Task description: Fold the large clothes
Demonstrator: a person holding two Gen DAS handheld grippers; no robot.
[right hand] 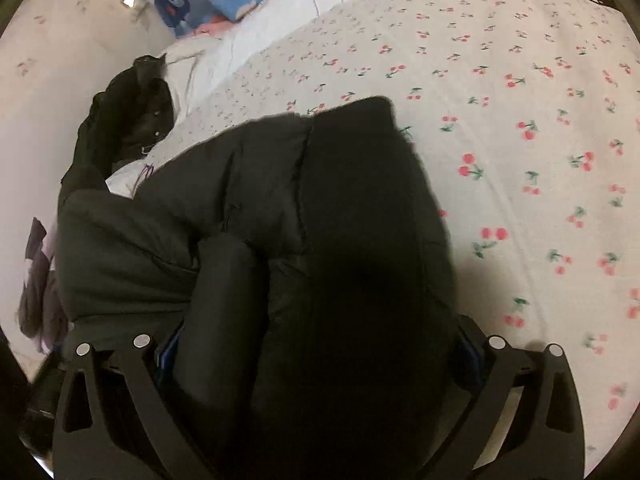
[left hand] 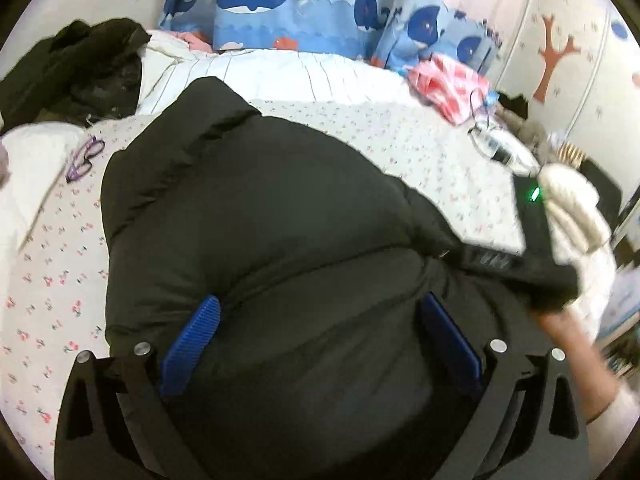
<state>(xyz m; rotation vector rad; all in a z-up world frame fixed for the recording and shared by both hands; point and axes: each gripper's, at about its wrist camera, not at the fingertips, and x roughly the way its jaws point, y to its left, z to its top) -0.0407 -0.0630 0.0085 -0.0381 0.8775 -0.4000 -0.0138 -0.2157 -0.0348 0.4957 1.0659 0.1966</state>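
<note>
A black puffy jacket lies bunched on the cherry-print bed sheet. My left gripper stands wide, its blue pads on either side of a thick bulge of the jacket, without visibly squeezing it. In the left wrist view a white-gloved hand at the right holds the other gripper, and a stretched edge of the jacket runs to it. In the right wrist view my right gripper is packed with a thick fold of the jacket, which nearly hides its pads.
A second dark garment is heaped at the far left of the bed. Whale-print bedding lines the head end, beside a pink-and-white cloth and a plastic bottle. A white folded cloth sits at the left edge.
</note>
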